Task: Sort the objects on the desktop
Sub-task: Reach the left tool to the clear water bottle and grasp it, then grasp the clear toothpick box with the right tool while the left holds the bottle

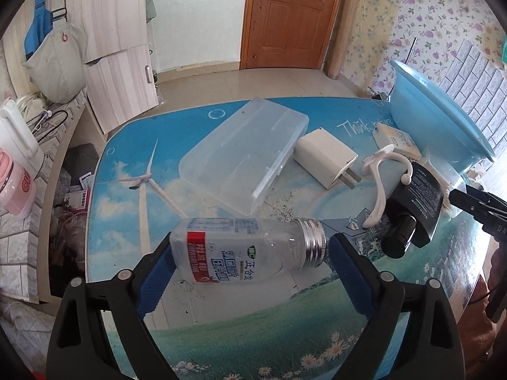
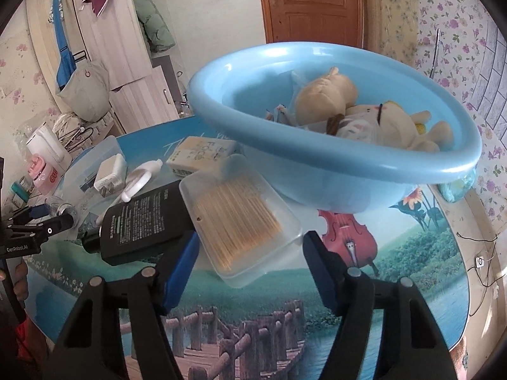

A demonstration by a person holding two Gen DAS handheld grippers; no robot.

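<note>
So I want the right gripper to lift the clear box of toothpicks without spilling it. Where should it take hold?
Grip the toothpick box across its two long side walls, near the middle, coming down from above. It lies flat and slanted, and its near end already sits between the open fingers of the right gripper. The black bottle crowds its left wall, so that finger probably has little room.
</note>
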